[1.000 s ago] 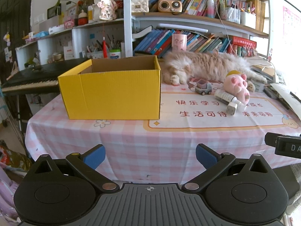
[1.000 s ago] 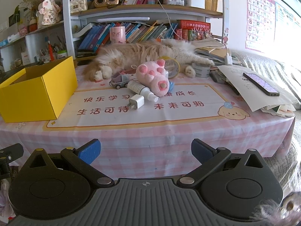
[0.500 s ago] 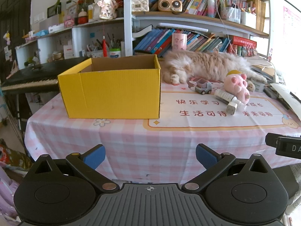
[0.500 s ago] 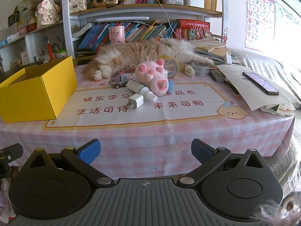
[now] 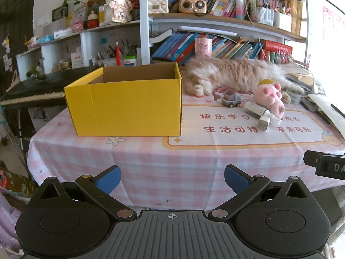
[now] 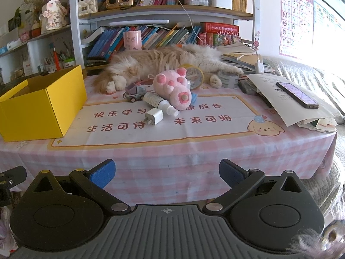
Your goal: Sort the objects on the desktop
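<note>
While both my left gripper [image 5: 172, 178] and right gripper [image 6: 167, 172] hang wide apart, holding nothing, short of the table [image 6: 194, 151], toy [image 6: 172, 88], bottle [image 6: 158, 103], charger [image 6: 153, 116] lie right of the box [image 5: 127, 105].

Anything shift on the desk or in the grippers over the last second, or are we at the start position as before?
Nothing visibly changed. Both grippers, left and right, stay open, empty and short of the table edge. The yellow box, pink plush, spray bottle, charger and toy truck lie where they were, and the cat has not moved.
</note>
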`<state>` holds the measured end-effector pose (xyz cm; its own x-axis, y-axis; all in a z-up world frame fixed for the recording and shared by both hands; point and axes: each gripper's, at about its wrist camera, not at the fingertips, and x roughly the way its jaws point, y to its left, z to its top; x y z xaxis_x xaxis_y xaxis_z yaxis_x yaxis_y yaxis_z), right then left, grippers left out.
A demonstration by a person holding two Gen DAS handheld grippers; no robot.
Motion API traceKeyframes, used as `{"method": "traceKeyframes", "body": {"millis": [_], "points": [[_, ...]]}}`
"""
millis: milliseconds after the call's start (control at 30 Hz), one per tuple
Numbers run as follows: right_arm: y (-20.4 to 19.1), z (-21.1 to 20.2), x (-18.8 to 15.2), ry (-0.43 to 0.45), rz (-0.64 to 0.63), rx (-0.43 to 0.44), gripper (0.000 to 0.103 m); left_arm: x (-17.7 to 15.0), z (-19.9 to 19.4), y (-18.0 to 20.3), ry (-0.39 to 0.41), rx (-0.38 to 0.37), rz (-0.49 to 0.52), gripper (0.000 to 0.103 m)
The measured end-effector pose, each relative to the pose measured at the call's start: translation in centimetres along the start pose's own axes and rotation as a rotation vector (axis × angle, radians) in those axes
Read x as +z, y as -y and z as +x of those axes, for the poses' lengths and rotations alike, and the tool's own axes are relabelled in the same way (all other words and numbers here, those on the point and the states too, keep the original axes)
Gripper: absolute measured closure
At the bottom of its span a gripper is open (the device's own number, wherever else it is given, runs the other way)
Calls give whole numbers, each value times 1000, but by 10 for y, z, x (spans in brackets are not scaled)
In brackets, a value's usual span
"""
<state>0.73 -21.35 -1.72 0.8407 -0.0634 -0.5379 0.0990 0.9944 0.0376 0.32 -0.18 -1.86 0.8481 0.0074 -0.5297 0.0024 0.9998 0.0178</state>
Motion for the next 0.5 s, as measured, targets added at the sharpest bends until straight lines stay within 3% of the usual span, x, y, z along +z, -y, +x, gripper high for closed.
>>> {"method": "traceKeyframes", "body": {"millis": [500], "points": [[1, 0, 3, -7, -3, -1, 0, 3, -2, -1, -16, -11, -3, 0]]}}
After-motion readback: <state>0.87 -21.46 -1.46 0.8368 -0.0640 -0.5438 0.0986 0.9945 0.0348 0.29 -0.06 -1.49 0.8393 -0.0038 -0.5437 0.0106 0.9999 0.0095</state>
